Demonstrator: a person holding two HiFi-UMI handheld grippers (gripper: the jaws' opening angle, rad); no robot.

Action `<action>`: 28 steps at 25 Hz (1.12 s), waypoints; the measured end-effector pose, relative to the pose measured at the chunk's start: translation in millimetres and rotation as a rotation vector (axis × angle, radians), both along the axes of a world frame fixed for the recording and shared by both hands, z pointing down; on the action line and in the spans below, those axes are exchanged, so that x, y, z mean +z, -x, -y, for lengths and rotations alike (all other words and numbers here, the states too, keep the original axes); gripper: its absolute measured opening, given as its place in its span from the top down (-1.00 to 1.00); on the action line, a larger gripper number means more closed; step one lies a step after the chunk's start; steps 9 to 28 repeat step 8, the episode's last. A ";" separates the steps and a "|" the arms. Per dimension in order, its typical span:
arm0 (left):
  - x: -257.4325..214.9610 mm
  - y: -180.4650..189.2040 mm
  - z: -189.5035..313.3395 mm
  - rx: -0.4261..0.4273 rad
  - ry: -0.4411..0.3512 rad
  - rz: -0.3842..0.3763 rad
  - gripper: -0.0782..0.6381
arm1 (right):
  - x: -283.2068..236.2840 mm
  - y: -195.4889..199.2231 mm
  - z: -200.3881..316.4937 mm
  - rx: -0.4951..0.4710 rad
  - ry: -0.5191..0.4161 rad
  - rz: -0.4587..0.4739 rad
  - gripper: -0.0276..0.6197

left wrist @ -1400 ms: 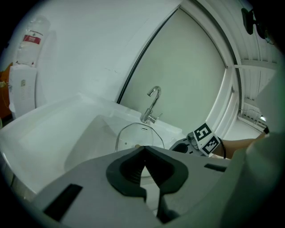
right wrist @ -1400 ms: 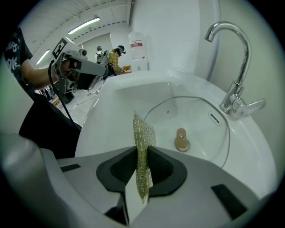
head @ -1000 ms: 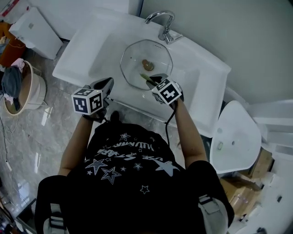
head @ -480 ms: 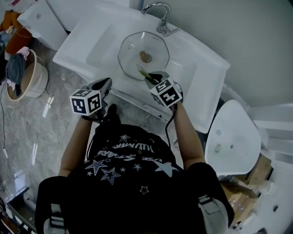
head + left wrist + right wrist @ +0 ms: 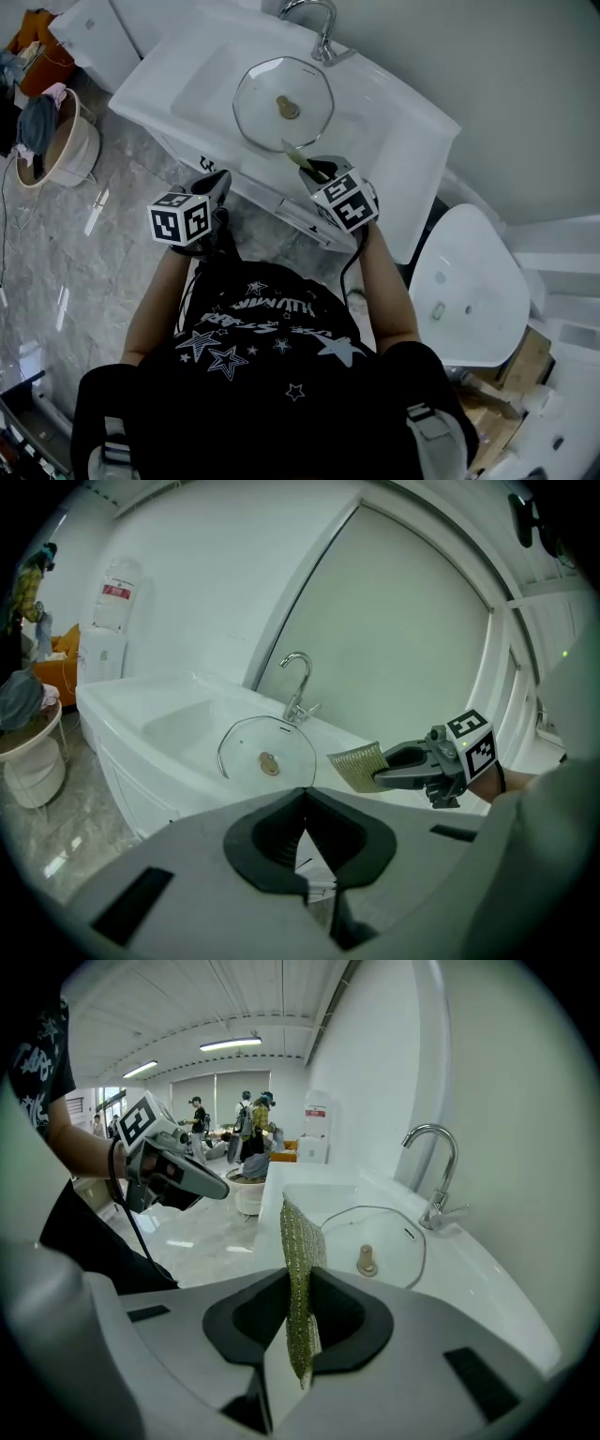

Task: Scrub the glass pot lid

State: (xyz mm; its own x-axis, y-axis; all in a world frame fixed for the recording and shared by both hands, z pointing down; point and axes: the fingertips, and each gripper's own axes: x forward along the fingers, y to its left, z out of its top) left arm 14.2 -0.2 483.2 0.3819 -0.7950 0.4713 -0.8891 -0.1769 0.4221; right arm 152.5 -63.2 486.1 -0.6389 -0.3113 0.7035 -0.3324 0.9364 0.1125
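Now, glass pot lid (image 5: pixel 274 120): lies flat in the basin of the white sink (image 5: pixel 192 82), knob (image 5: pixel 288 109) up, just in front of the faucet (image 5: pixel 321 28); nothing touches it.
Scouring pad (image 5: pixel 300 1274): a green-yellow sheet standing on edge, its free end pointing towards the lid's near rim but clear of the glass.
Right gripper (image 5: pixel 382 776): my jaws are clamped on the lower part of the pad, holding it out over the sink's front edge.
Left gripper (image 5: pixel 305 834): my jaws are pressed together with nothing between them, hanging short of the sink front and off to the lid's left.
What has changed: a second ago the pad lay over the lid's near rim; since then both my grippers have drawn back towards me, and the gap between pad and glass has widened. The lid itself sits the same way in the basin.
What it means: I judge this a break in the scrubbing, not its end. The pad is off the glass, so no cleaning is going on.
Next move calls for: bringing the pad down flat onto the glass again.
Risk: the loose lid may slide in the smooth basin unless my left jaws steady the knob or rim.
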 end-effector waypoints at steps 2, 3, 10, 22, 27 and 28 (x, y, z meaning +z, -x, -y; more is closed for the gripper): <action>-2.6 -10.7 -5.6 0.003 -0.005 0.018 0.76 | -1.0 -11.7 -4.2 0.002 0.001 0.004 0.71; -3.9 -15.2 -8.7 0.005 -0.006 0.025 0.76 | -2.1 -16.7 -6.3 0.005 0.001 0.009 0.71; -5.2 -37.5 -31.8 0.017 -0.003 0.049 0.76 | -4.0 -39.0 -22.5 0.025 0.011 0.038 0.71; -5.2 -37.5 -31.8 0.017 -0.003 0.049 0.76 | -4.0 -39.0 -22.5 0.025 0.011 0.038 0.71; -5.2 -37.5 -31.8 0.017 -0.003 0.049 0.76 | -4.0 -39.0 -22.5 0.025 0.011 0.038 0.71; -5.2 -37.5 -31.8 0.017 -0.003 0.049 0.76 | -4.0 -39.0 -22.5 0.025 0.011 0.038 0.71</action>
